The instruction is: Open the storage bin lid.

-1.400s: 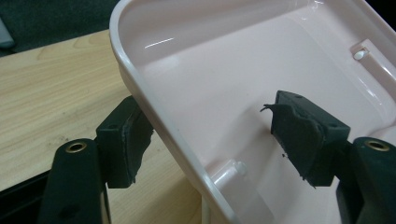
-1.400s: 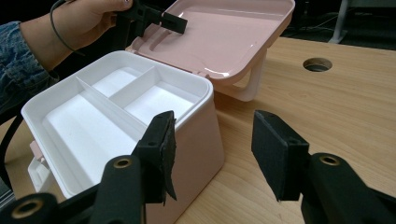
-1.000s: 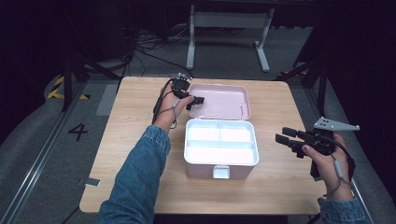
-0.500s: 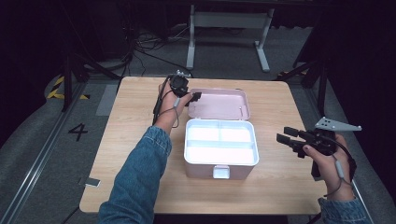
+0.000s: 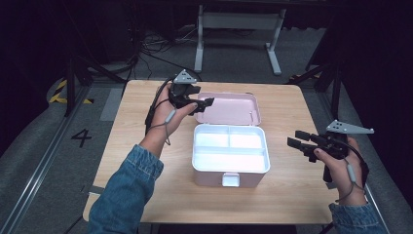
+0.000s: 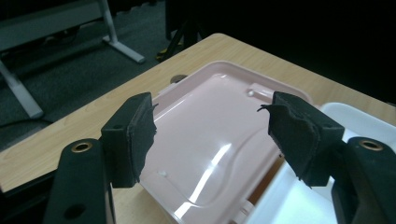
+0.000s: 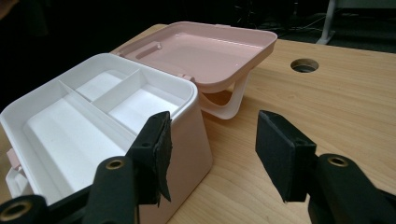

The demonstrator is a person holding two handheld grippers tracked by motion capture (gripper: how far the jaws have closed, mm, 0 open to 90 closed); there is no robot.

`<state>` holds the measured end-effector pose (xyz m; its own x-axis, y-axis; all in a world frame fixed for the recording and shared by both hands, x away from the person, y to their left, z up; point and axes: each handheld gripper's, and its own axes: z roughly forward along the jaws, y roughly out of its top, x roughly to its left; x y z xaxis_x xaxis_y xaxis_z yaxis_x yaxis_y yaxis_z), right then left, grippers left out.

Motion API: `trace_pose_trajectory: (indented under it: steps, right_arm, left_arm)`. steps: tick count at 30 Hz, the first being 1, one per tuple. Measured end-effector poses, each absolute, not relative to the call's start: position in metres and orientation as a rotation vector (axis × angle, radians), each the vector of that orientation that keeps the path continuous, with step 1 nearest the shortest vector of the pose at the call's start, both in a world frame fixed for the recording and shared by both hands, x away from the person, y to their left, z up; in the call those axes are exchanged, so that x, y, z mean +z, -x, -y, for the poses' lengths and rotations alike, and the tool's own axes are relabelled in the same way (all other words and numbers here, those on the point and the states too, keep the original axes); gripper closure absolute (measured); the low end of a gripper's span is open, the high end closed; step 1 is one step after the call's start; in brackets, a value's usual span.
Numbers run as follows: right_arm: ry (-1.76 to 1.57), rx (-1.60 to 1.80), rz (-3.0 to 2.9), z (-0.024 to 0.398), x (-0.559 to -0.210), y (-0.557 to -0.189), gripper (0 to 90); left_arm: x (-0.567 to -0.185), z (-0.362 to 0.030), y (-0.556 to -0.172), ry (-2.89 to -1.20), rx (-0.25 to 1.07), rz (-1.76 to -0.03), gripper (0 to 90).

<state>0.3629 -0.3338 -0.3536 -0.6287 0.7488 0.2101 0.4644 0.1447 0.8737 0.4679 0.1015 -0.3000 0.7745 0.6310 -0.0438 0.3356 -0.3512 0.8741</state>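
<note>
We see a pink box (image 5: 230, 165) in the middle of the wooden worktop (image 5: 287, 204), its white divided tray (image 5: 231, 148) exposed and its lid (image 5: 229, 108) folded back flat toward the far edge. The left gripper (image 5: 202, 103) hovers over the lid's left end, jaws spread wide and holding nothing; compared with a second ago it has shifted only slightly, and the lid looks unchanged. Whether a jaw touches the lid, we cannot tell from above. The right gripper (image 5: 298, 138) stays near the right edge, well apart from the box, jaws likewise spread and empty.
</note>
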Motion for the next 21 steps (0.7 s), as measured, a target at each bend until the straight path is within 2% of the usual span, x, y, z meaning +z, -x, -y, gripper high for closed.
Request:
trace_pose_trajectory:
  steps: [8,11,14,21]
  right_arm:
    - [-1.186,1.478,-2.166,0.33,-0.355,-0.375,46.4]
    - [-1.187,1.484,-2.174,0.328,-0.356,-0.379,46.4]
    - [-1.19,1.475,-2.187,0.325,-0.357,-0.381,46.3]
    - [-1.214,1.466,-2.199,0.327,-0.361,-0.388,46.0]
  left_arm:
    - [-0.284,-0.122,-0.428,-1.986,0.384,-0.668,31.9]
    - [-0.285,-0.131,-0.418,-2.003,0.385,-0.658,31.6]
    - [-0.287,-0.144,-0.41,-2.052,0.45,-0.65,31.5]
    - [-0.293,-0.173,-0.393,-2.013,0.422,-0.677,31.1]
